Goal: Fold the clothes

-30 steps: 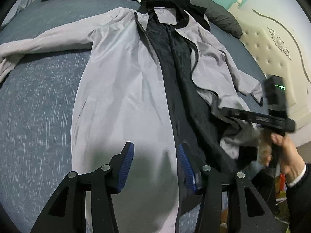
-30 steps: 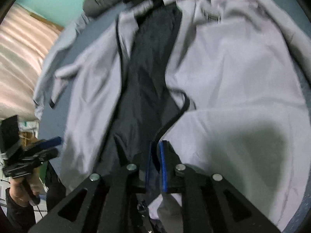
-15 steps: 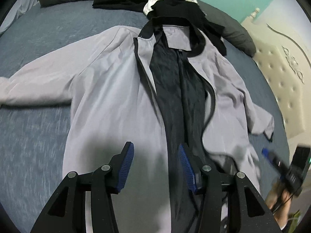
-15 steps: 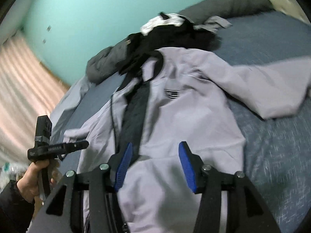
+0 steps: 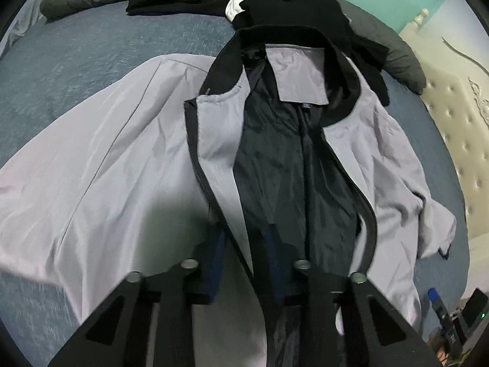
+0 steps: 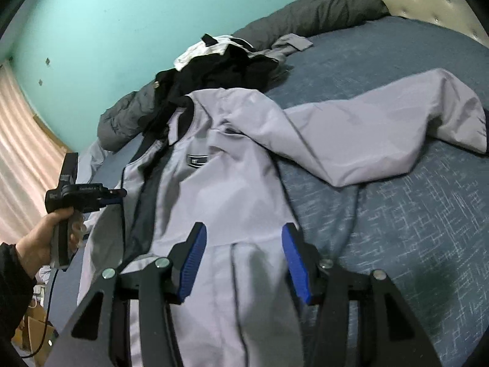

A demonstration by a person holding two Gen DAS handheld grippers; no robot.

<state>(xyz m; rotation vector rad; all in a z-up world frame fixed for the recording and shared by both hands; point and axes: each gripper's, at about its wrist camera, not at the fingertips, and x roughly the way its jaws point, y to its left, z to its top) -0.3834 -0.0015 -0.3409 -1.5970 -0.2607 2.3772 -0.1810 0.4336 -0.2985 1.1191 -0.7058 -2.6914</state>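
A light grey jacket (image 5: 122,168) with a dark lining and black collar lies open, front up, on the blue bed. My left gripper (image 5: 244,260) is open and low over it, and the zipper edge of one front panel runs between its blue pads. My right gripper (image 6: 244,260) is open above the other front panel of the jacket (image 6: 238,183), holding nothing. One sleeve (image 6: 382,134) stretches out to the right. In the right wrist view a hand holds the left gripper (image 6: 120,194) at the jacket's far edge. The right gripper (image 5: 435,298) shows at the left wrist view's lower right.
A pile of black and white clothes (image 5: 290,3) lies just beyond the collar, with a grey duvet (image 6: 305,15) behind it. A cream tufted headboard (image 5: 452,107) bounds one side of the bed, a teal wall (image 6: 122,15) the far side. A cardboard box (image 6: 33,333) sits on the floor.
My right gripper was shut on the jacket's edge a second ago, then opened and lifted away. My left gripper moved forward and down toward the collar, onto the zipper edge.
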